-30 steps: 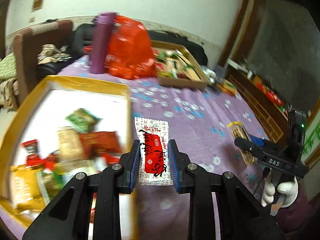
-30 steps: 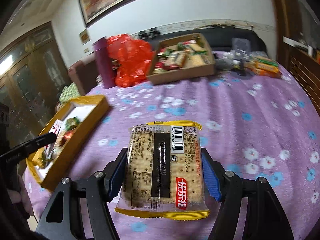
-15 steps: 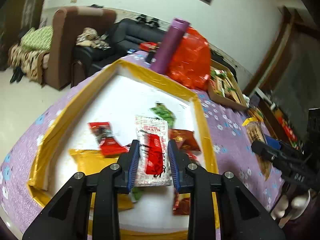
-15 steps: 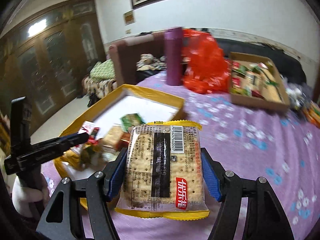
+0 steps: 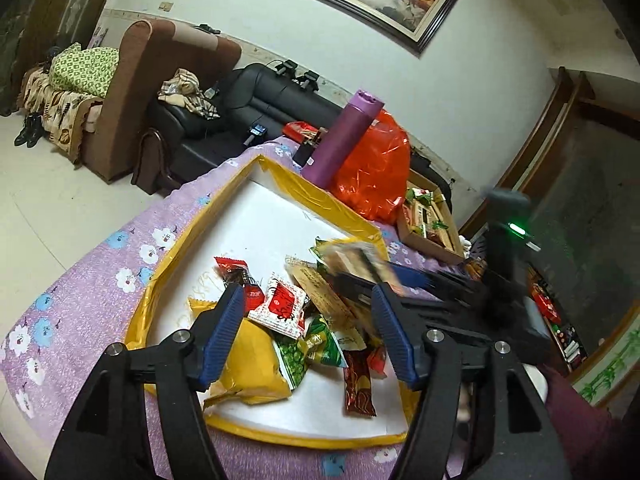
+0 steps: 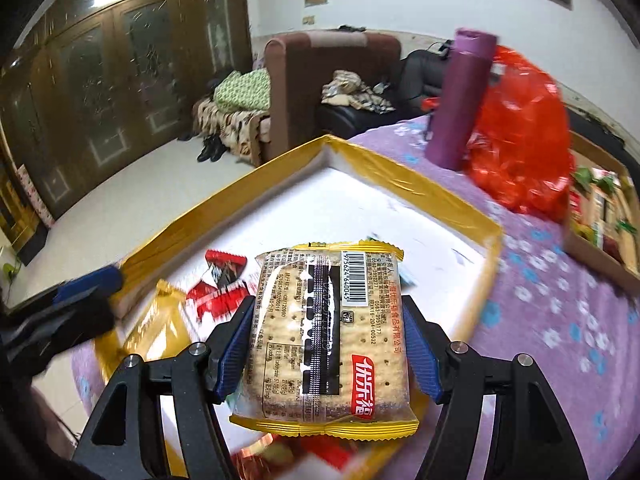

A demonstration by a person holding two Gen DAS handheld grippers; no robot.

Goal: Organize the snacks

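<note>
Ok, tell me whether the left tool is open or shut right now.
Open. The left tool has its blue pads spread wide with nothing between them; the red-and-white packet lies loose on the snack pile in the yellow tray.

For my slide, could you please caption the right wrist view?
Right gripper holds a cracker packet above the yellow-rimmed tray of snacks.
</note>
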